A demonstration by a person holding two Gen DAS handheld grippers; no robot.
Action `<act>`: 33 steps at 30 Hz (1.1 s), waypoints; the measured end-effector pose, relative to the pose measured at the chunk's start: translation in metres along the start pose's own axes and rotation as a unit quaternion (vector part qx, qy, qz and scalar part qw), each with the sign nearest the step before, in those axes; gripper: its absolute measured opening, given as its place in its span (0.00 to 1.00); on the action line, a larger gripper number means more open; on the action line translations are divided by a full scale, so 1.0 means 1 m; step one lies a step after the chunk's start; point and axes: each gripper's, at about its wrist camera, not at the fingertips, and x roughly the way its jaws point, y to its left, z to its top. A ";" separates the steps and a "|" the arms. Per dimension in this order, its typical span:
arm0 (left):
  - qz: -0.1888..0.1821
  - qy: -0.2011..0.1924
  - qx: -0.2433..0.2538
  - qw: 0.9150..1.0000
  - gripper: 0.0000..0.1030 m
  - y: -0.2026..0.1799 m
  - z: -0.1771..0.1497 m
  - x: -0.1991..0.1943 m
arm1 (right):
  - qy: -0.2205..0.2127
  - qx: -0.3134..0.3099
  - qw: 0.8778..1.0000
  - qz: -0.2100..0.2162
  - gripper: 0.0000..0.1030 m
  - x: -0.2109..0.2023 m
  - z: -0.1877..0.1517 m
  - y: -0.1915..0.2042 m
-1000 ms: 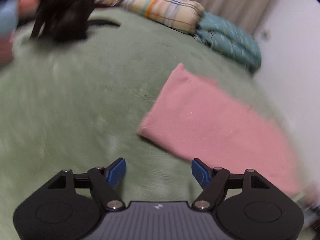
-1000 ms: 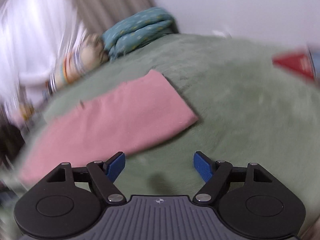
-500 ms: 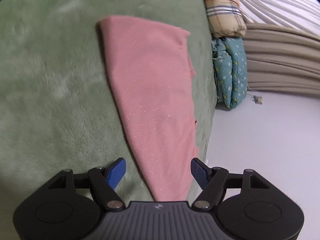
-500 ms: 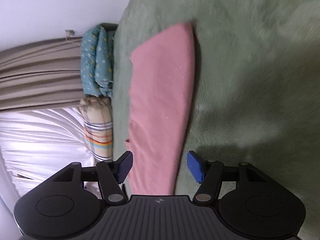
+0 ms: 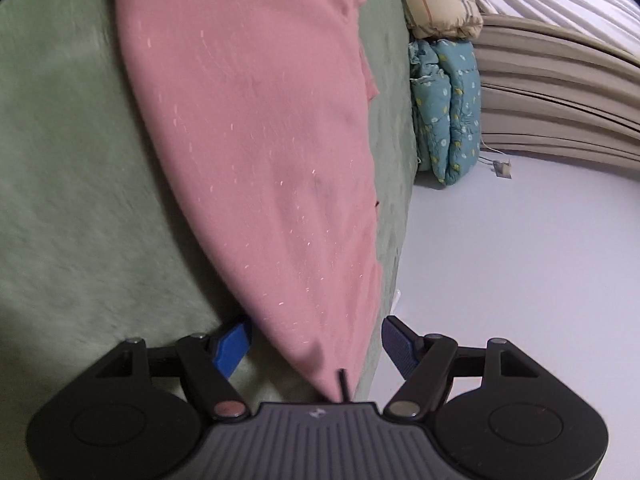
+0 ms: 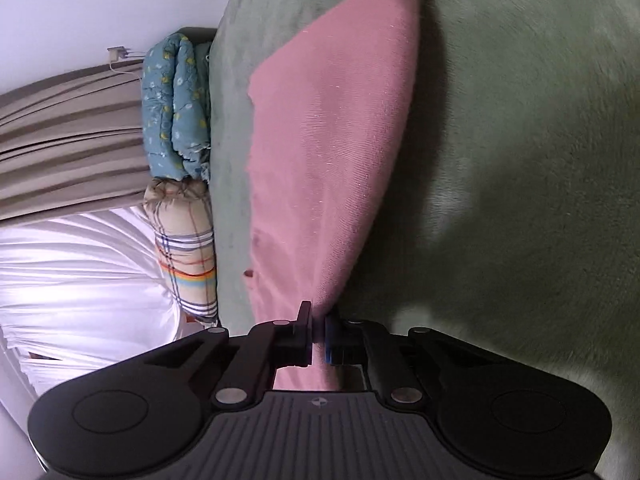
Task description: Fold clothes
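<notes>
Our right gripper (image 6: pixel 319 334) has clamped the long folded pink cloth's (image 6: pixel 332 128) end; our left gripper (image 5: pixel 316 340) stands apart around its other end, so lifting awaits that grip.

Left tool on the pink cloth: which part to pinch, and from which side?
Pinch the narrow end of the pink cloth lying between the open left tool, coming in level along the cloth's length from that end. It lies flat on the green blanket; the right tool already clamps the opposite end.

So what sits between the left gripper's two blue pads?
In the left wrist view, a corner of the pink cloth lies between the open left gripper pads, touching neither; green blanket beneath.
</notes>
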 end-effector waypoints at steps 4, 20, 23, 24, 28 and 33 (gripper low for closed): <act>0.021 -0.035 -0.027 0.999 0.12 -0.002 0.004 0.007 | 0.004 0.003 1.000 0.007 0.05 -0.001 0.000 0.004; 0.003 -0.036 -0.032 0.999 0.04 -0.003 0.019 -0.003 | 0.076 0.010 0.997 0.012 0.11 0.033 -0.035 -0.008; 0.003 -0.032 -0.022 0.999 0.04 -0.003 0.021 -0.005 | 0.074 -0.001 0.997 0.007 0.06 0.036 -0.036 -0.005; 0.004 -0.032 -0.017 0.999 0.04 -0.003 0.020 -0.006 | 0.064 -0.003 0.998 0.008 0.06 0.034 -0.034 -0.005; 0.006 -0.032 -0.014 0.999 0.04 -0.002 0.019 -0.007 | 0.029 0.016 0.999 0.004 0.09 0.019 -0.019 -0.012; 0.009 -0.033 -0.015 0.999 0.04 0.002 0.018 -0.012 | -0.048 0.016 0.999 0.003 0.09 -0.018 0.013 -0.022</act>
